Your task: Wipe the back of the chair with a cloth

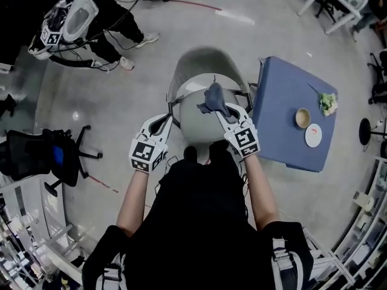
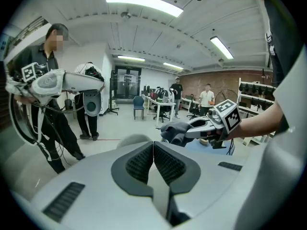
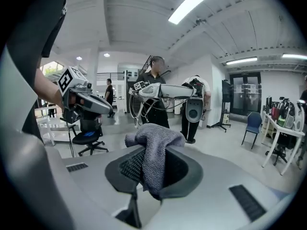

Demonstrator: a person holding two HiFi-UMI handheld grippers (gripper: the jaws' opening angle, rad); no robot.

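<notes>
Head view: right tool (image 1: 222, 110) pinches the cloth (image 1: 213, 97) above the chair (image 1: 202, 62); left tool (image 1: 164, 121) pressed together, empty, alongside.

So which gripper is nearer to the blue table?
Right. The right gripper, holding the cloth, is beside the table; the left gripper is farther, across the chair.

A black short-sleeved top (image 1: 199, 222) covers the torso. From it, the left gripper (image 1: 162, 121) at eleven o'clock and the right gripper (image 1: 221, 110) at one o'clock are pale grey, with black-and-white marker cubes (image 1: 147, 154) and dark ribbed pads (image 2: 139, 164).
</notes>
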